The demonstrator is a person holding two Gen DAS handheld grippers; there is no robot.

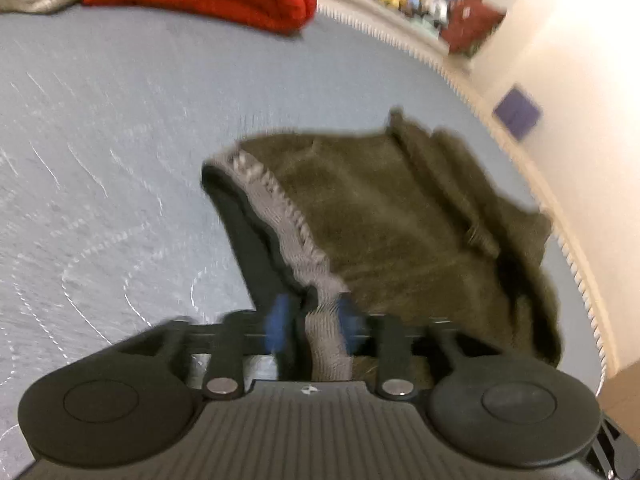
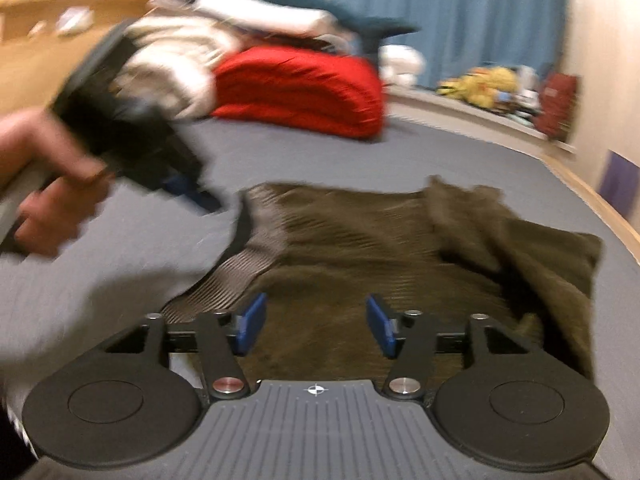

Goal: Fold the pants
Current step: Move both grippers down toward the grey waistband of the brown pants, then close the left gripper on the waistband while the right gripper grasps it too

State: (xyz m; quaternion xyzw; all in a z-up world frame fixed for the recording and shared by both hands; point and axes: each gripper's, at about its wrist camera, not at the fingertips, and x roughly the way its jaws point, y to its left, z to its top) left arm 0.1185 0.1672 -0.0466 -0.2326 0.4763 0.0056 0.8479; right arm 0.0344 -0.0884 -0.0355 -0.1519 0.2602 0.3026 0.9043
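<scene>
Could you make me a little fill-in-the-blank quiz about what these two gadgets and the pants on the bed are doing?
1. The left gripper is clamped on the ____ ribbed waistband of the olive-brown pants.
2. The right gripper hovers over the pants with its blue fingers ____.
3. The pants lie on a ____ quilted bedspread.
4. Behind them sits a folded ____ blanket.

Missing words: grey; open; grey; red
</scene>
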